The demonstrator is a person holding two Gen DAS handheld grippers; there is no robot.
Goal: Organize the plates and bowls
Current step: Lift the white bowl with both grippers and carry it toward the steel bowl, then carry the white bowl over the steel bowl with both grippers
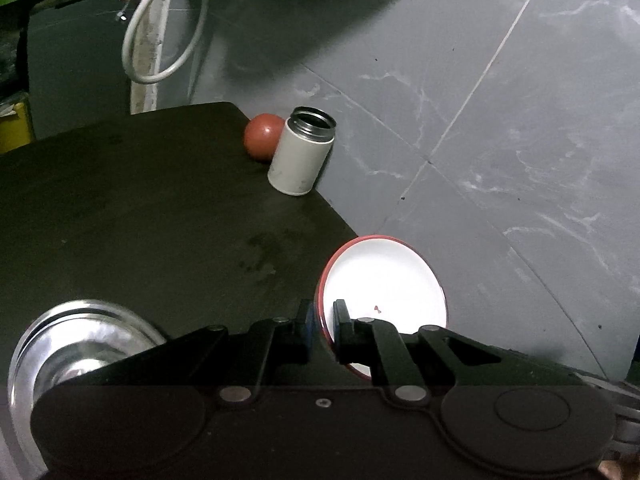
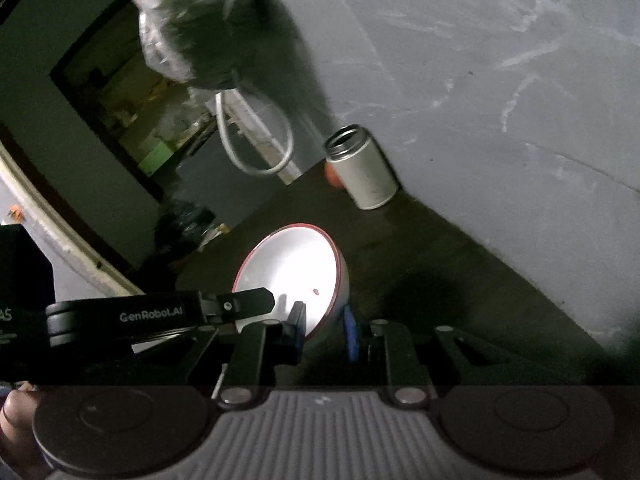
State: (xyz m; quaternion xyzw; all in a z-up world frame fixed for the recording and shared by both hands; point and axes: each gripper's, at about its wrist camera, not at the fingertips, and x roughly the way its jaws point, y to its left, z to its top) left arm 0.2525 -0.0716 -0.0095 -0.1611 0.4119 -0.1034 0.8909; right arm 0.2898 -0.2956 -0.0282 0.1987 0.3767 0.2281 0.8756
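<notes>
A white bowl with a red rim (image 1: pixel 384 280) is held tilted above the right edge of the dark table (image 1: pixel 140 208). My left gripper (image 1: pixel 323 326) is shut on its rim. The same bowl (image 2: pixel 292 268) shows in the right wrist view, where my right gripper (image 2: pixel 324 330) has its jaws on either side of the bowl's near rim, closed on it. The left gripper's finger (image 2: pixel 248 304) reaches onto the bowl from the left. A shiny steel bowl (image 1: pixel 76 344) sits on the table at lower left.
A white open-topped canister (image 1: pixel 302 152) stands near the table's far right edge with a red ball (image 1: pixel 262 136) behind it. A white cable loop (image 1: pixel 160 28) hangs beyond the table. Grey marbled floor (image 1: pixel 500 120) lies to the right.
</notes>
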